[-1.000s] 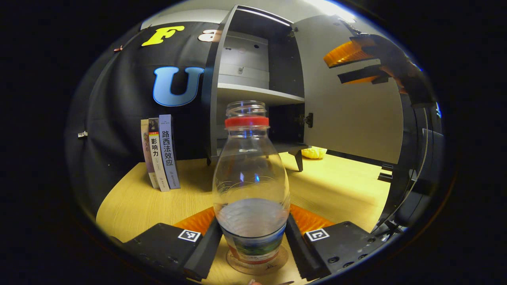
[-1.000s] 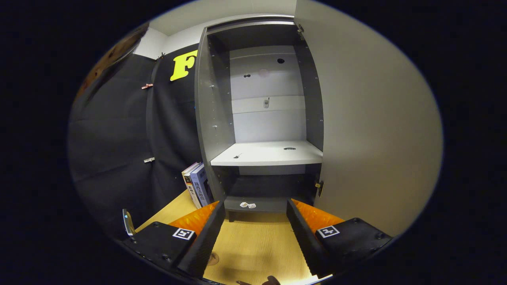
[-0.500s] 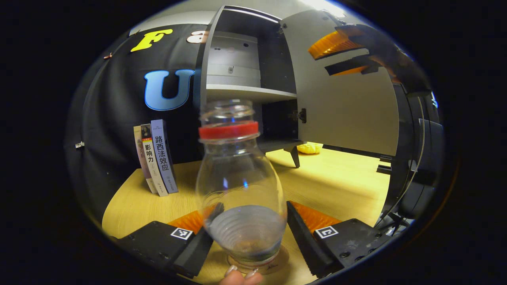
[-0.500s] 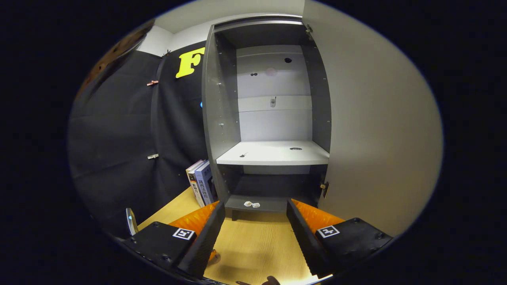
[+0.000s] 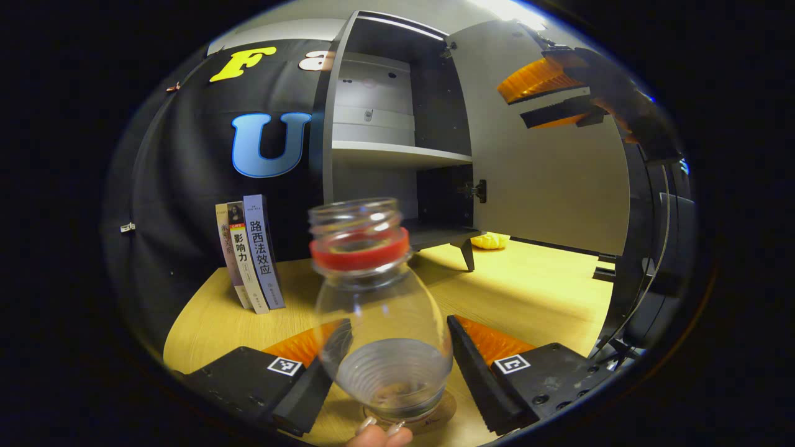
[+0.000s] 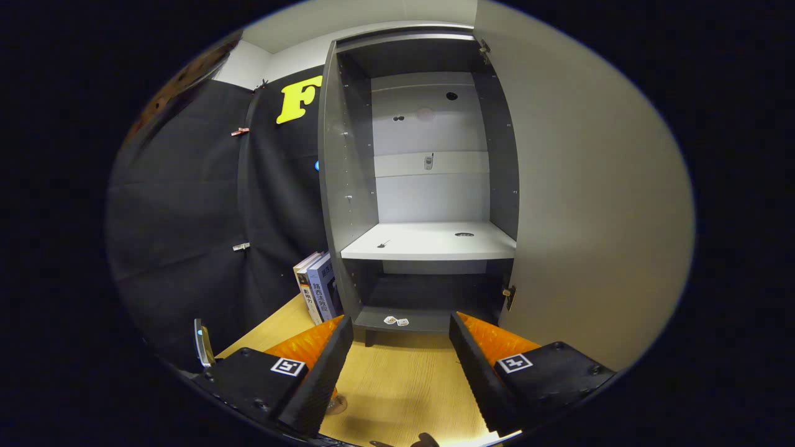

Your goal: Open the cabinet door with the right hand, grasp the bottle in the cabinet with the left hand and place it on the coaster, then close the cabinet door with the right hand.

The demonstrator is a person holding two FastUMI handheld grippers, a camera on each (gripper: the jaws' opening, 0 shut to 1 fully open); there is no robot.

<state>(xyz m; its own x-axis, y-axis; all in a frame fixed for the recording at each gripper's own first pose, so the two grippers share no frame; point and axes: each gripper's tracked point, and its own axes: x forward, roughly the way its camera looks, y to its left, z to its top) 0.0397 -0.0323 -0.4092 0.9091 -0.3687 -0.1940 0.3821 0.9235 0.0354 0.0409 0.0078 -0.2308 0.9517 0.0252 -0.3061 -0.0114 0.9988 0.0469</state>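
In the left gripper view, a clear plastic bottle [image 5: 382, 310] with a red neck ring and no cap stands on a round coaster [image 5: 413, 415] on the wooden table [image 5: 534, 292]. The left gripper [image 5: 391, 372] sits around its lower body with both fingers spread wide and a visible gap on each side, so it grips nothing. The step in hand looks like the release. To do it well, the fingers should draw straight back from the bottle without brushing it, since the bottle looks light and holds only a little water. In the right gripper view, the right gripper [image 6: 397, 366] hangs with its fingers apart and empty, facing the open cabinet [image 6: 428, 186], whose door [image 6: 590, 205] stands swung wide. For closing, it should reach the door's outer face and push evenly toward the frame. 3 books [image 5: 248, 254] stand upright against the booth wall beside the cabinet. The bottle's base and the coaster's near edge are partly cut off by the view's rim and fingertips [image 5: 379, 431] of a hand. The bottle's upper part is blurred. A small yellow object [image 5: 490, 241] behind the cabinet leg is too far to identify.
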